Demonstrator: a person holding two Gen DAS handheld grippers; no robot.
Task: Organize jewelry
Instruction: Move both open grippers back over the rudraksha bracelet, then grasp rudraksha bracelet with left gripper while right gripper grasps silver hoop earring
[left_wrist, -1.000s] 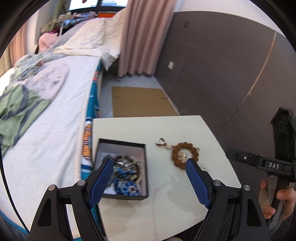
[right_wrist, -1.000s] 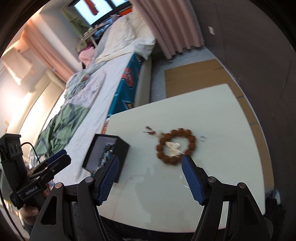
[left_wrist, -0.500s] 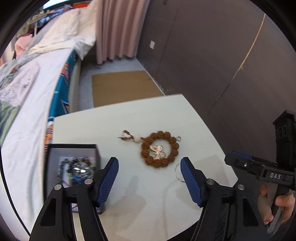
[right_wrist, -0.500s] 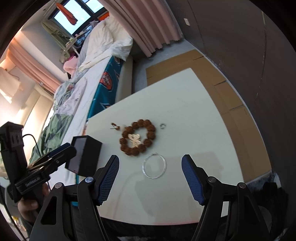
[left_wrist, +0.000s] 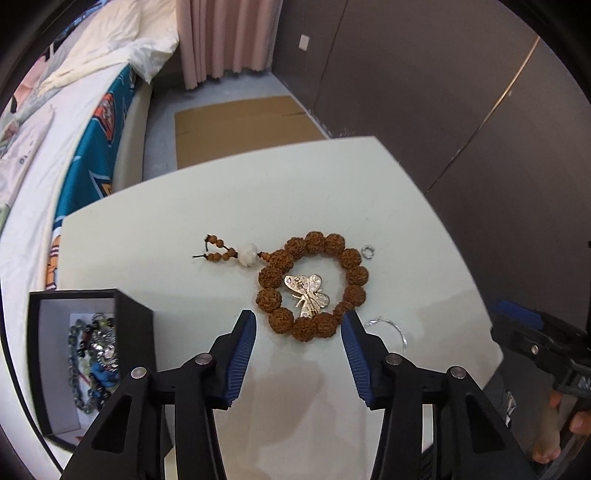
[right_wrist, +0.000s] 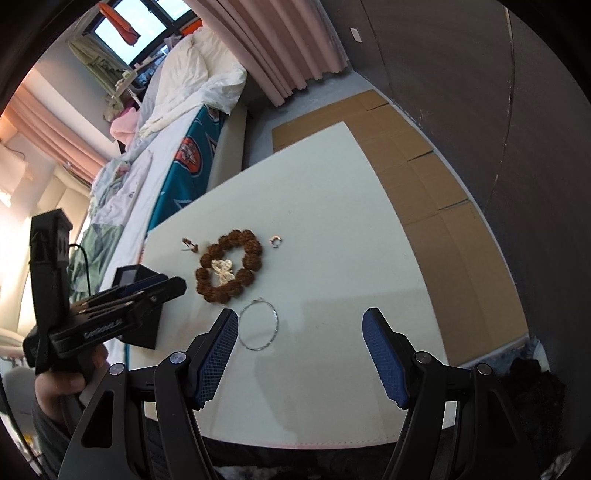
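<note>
Left gripper (left_wrist: 298, 326) jaws closing, nothing gripped, above brown bead bracelet (left_wrist: 313, 285); butterfly brooch (left_wrist: 307, 294) inside ring. Black jewelry box (left_wrist: 92, 363) at 8 o'clock. Right gripper (right_wrist: 300, 332) wide, empty; silver hoop (right_wrist: 258, 329) near left pad.

Thin silver hoop (left_wrist: 393, 330) partly behind left hand-held gripper (left_wrist: 299, 328) finger, black box (right_wrist: 142, 291) mostly hidden behind it

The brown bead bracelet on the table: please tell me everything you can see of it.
The bracelet is a closed ring of large, rough brown beads that look like seeds or wood. From its left side hangs a white bead and two short strands of small brown beads. It lies flat on the white table. A butterfly brooch lies inside the ring. Neither gripper touches it.
</note>
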